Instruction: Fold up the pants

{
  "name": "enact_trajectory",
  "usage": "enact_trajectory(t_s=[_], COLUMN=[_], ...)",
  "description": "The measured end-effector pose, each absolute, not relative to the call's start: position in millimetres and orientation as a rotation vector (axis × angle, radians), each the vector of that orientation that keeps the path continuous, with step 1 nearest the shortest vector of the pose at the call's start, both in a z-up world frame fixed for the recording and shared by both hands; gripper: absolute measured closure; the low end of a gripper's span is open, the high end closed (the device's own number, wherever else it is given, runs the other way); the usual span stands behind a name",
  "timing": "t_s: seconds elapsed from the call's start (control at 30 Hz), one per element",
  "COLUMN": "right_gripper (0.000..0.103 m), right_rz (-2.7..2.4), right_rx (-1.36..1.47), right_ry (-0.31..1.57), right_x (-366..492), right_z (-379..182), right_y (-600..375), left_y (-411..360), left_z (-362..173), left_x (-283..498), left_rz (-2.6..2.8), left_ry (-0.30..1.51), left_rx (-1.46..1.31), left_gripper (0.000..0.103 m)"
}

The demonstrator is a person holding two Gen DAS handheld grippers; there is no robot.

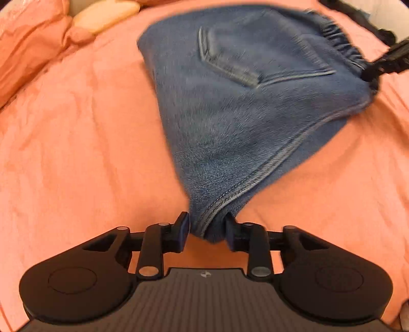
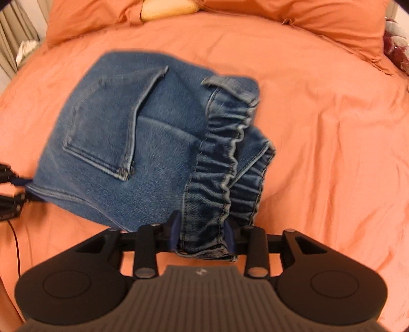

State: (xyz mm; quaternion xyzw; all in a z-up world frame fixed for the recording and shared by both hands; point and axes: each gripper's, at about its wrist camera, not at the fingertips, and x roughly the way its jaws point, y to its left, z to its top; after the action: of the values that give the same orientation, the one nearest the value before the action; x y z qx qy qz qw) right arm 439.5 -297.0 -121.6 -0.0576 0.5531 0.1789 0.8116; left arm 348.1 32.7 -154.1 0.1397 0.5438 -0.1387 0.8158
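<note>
Blue denim pants (image 1: 242, 97) with a back pocket and an elastic waistband hang stretched above the orange bed between both grippers. My left gripper (image 1: 207, 229) is shut on a seamed corner of the pants. My right gripper (image 2: 203, 236) is shut on the gathered waistband (image 2: 219, 163). The pants (image 2: 122, 143) are bunched and folded over, with the pocket facing up. The right gripper shows at the right edge of the left wrist view (image 1: 383, 63); the left gripper shows at the left edge of the right wrist view (image 2: 12, 194).
An orange sheet (image 1: 76, 140) covers the bed. Orange pillows (image 2: 332, 23) lie at the head of the bed, with a pale yellow cushion (image 2: 166, 9) between them. A curtain (image 2: 15, 33) hangs at the far left.
</note>
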Motion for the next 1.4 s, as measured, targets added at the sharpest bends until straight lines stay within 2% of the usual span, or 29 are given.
enact_trajectory(t_s=[0.03, 0.1, 0.13, 0.3, 0.4, 0.47, 0.8, 0.83, 0.87, 0.9, 0.93, 1.0, 1.1, 1.3, 1.4], right_gripper=[0.057, 0.041, 0.039, 0.036, 0.03, 0.03, 0.029, 0.03, 0.043, 0.067, 0.069, 0.083, 0.089, 0.092, 0.092], right_rz=[0.389, 0.387, 0.367, 0.244, 0.196, 0.197, 0.227, 0.23, 0.237, 0.279, 0.29, 0.311, 0.353, 0.525, 0.513], right_rx=[-0.1, -0.069, -0.048, 0.197, 0.366, 0.458, 0.612, 0.586, 0.534, 0.49, 0.431, 0.297, 0.13, 0.023, 0.027], right_ry=[1.168, 1.139, 1.123, 1.104, 1.107, 1.114, 1.162, 1.162, 1.158, 1.136, 1.118, 1.096, 1.033, 0.864, 0.871], right_x=[440, 442, 444, 472, 487, 495, 532, 532, 532, 530, 526, 524, 519, 515, 526], right_z=[-116, -103, -99, -99, -112, -118, -166, -168, -166, -161, -153, -136, -101, -22, -15], right_y=[-302, -306, -310, -336, -350, -356, -356, -353, -348, -341, -336, -317, -289, -236, -226], left_y=[36, 40, 41, 38, 38, 35, 27, 27, 27, 27, 27, 26, 27, 42, 49], left_z=[-145, -129, -122, -103, -105, -109, -126, -128, -130, -132, -134, -137, -139, -138, -131], left_x=[346, 347, 350, 381, 415, 431, 471, 472, 473, 473, 474, 473, 470, 467, 467], left_rz=[-0.309, -0.329, -0.337, -0.286, -0.264, -0.252, -0.259, -0.266, -0.27, -0.273, -0.274, -0.278, -0.261, -0.185, -0.165], left_ry=[1.146, 1.133, 1.122, 1.054, 1.052, 1.053, 1.061, 1.063, 1.066, 1.071, 1.076, 1.082, 1.081, 1.073, 1.05], left_rx=[0.284, 0.258, 0.252, 0.203, 0.13, 0.108, 0.037, 0.035, 0.036, 0.037, 0.039, 0.054, 0.095, 0.054, 0.028], left_gripper=[0.061, 0.054, 0.054, 0.049, 0.049, 0.049, 0.049, 0.049, 0.049, 0.05, 0.052, 0.059, 0.067, 0.071, 0.071])
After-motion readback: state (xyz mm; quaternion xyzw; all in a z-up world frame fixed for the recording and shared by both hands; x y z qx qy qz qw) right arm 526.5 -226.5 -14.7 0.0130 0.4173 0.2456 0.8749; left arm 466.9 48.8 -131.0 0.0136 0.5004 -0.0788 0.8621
